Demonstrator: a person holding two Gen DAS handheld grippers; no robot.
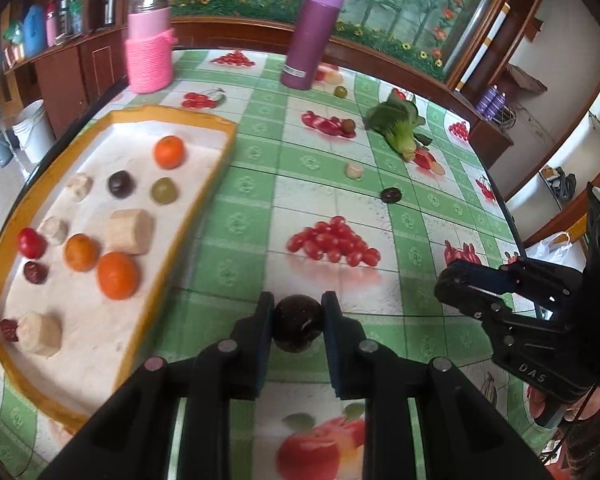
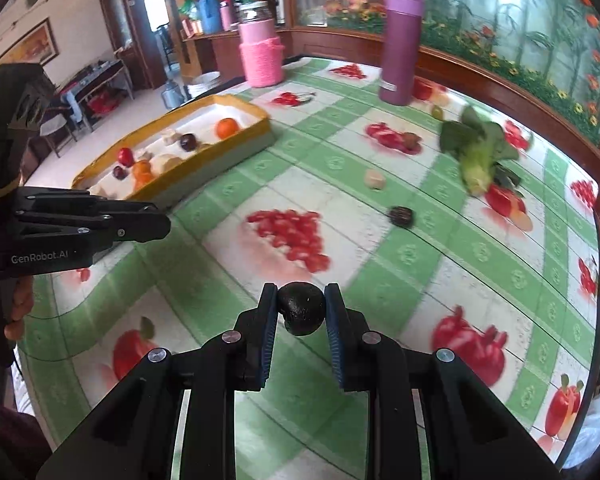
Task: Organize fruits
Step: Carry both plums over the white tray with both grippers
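Ample tablecloth (image 1: 260, 216) beside tray (image 1: 204, 208)

The desk (image 1: 260, 216) wears a glossy cloth of green and white checks printed with red fruit. On its left side rests a shallow yellow-rimmed tray (image 1: 220, 148) with a white floor. At the far edge stand a pink knit-covered jar (image 1: 150, 60) and a tall purple flask (image 1: 314, 36), well apart. Near the flask lies a small green fruit (image 1: 341, 91); to the right a leafy green vegetable (image 1: 398, 128). A reddish-brown fruit (image 1: 349, 124), a pale round piece (image 1: 354, 170) and a dark round fruit (image 1: 391, 195) lie loose on the cloth.
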